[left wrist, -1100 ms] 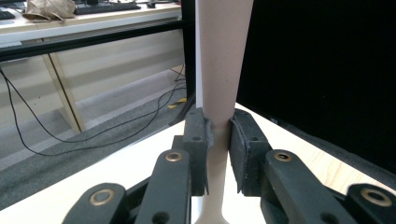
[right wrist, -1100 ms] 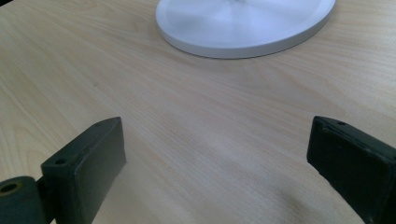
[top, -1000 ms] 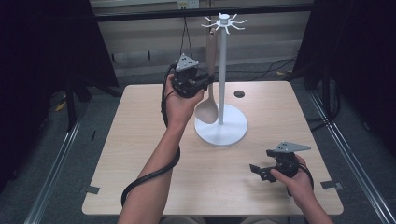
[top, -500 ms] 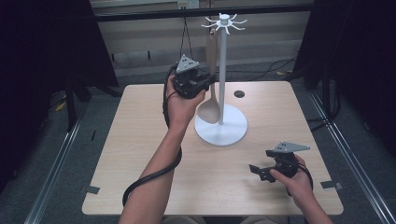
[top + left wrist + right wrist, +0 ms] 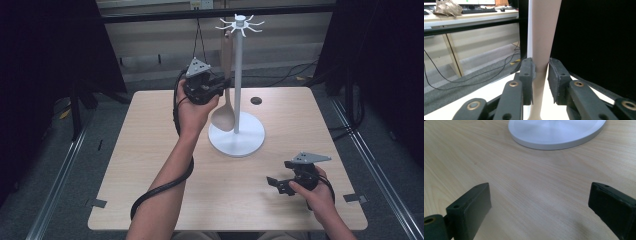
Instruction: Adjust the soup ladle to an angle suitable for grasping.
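Note:
A pale wooden spoon [image 5: 224, 117] hangs by its handle from a hook at the top of the white rack [image 5: 238, 75], bowl down over the round base [image 5: 237, 142]. My left gripper [image 5: 223, 86] is raised beside the pole with the spoon's handle [image 5: 544, 37] between its pads [image 5: 560, 80]. Its jaws have just been opening, and a thin gap shows on the right side, so they stand open around the handle. My right gripper [image 5: 272, 182] rests low over the table's front right, open and holding nothing, facing the base [image 5: 554, 132].
A small dark round mark [image 5: 256, 100] sits on the wooden table [image 5: 150, 165] behind the rack. Dark curtains stand at both sides. Cables lie on the floor beyond the far edge. The left gripper's cable loops under the left forearm.

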`<state>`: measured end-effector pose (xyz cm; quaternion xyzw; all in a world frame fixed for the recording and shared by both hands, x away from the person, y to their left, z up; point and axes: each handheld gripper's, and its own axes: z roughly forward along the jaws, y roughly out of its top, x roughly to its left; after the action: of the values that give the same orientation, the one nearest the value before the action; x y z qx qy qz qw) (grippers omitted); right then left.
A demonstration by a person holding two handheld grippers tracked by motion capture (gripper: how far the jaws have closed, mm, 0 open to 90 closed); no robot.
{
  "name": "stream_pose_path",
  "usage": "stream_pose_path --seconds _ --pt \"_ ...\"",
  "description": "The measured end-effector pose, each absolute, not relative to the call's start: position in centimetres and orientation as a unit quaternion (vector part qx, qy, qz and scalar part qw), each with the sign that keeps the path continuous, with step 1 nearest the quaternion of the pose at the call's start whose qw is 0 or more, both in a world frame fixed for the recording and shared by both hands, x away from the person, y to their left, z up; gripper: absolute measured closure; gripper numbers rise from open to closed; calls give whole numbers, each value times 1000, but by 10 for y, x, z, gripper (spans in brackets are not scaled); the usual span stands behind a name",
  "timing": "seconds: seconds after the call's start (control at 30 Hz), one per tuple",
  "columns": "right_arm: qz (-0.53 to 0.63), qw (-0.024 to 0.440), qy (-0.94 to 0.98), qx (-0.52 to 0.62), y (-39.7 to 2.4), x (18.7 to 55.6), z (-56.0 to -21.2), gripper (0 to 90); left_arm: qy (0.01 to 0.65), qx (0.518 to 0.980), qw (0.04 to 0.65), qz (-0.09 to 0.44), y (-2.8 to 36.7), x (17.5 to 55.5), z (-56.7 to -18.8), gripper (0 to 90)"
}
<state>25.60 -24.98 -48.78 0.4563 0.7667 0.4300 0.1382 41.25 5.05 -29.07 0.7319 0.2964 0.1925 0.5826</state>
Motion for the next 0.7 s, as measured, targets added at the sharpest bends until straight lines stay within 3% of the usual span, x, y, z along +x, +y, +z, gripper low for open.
stream_pose_path --seconds 0.4,0.7 --pt "429 138 769 454 -249 256 -488 41 292 729 586 197 55 411 -289 650" --pt "428 138 768 455 -249 256 -488 41 300 732 578 201 60 409 -295 448"
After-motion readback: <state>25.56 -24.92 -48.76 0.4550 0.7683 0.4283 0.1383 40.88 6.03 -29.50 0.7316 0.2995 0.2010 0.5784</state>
